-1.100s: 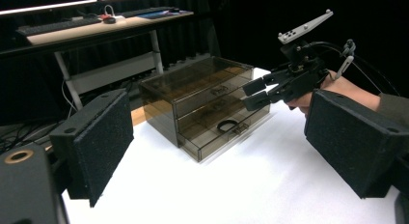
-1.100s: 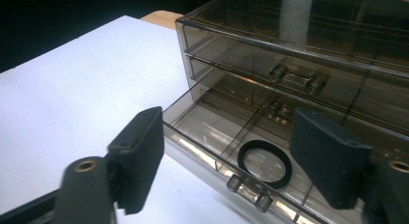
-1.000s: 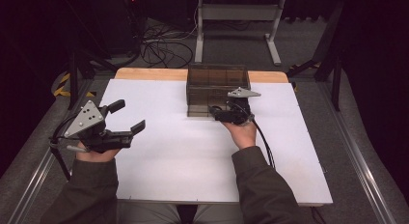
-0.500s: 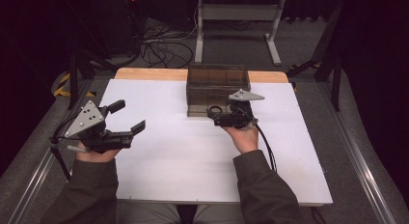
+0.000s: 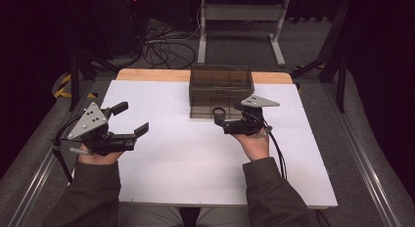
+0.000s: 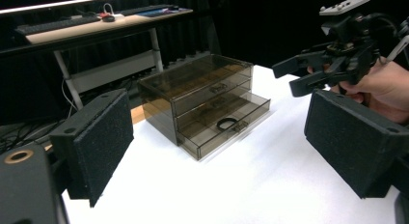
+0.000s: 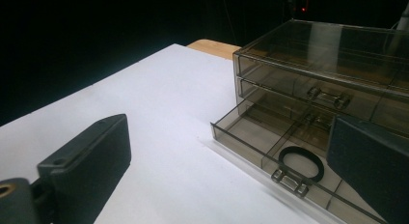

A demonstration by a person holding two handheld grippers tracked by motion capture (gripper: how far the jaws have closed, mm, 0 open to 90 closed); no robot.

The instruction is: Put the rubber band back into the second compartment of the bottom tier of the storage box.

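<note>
**Black ring in the open bottom drawer, both grippers empty**

We start with the black ring (image 7: 300,163); it lies flat in the bottom drawer (image 7: 251,137) of the smoky transparent drawer box (image 5: 221,90), close behind the drawer's front wall and just by its small handle (image 7: 290,180); in the left gripper view we see the same ring (image 6: 227,123) near the front of the pulled-out drawer; the drawers above it sit closed. The box stands at the far middle of the white table (image 5: 186,163), near the wooden edge strip.

We see the right gripper (image 5: 221,120) just in front of the box, pointing left across the drawer's front, held in the person's right hand (image 5: 254,144); its jaws stand wide apart and grip nothing; in its own view one jaw sits over the bare white table and the other over the drawer's right part, with the ring between them but farther off; whether a jaw touches the drawer we cannot tell.

We see the left gripper (image 5: 131,118) well apart from the box, at the table's left edge, held in the left hand (image 5: 98,153); its jaws are also spread wide and hold nothing; its view looks across the table at the box and the right gripper (image 6: 294,74) beyond.

Behind the table we see dark floor, loose cables (image 5: 164,43) and a grey metal stand (image 5: 240,14).
</note>
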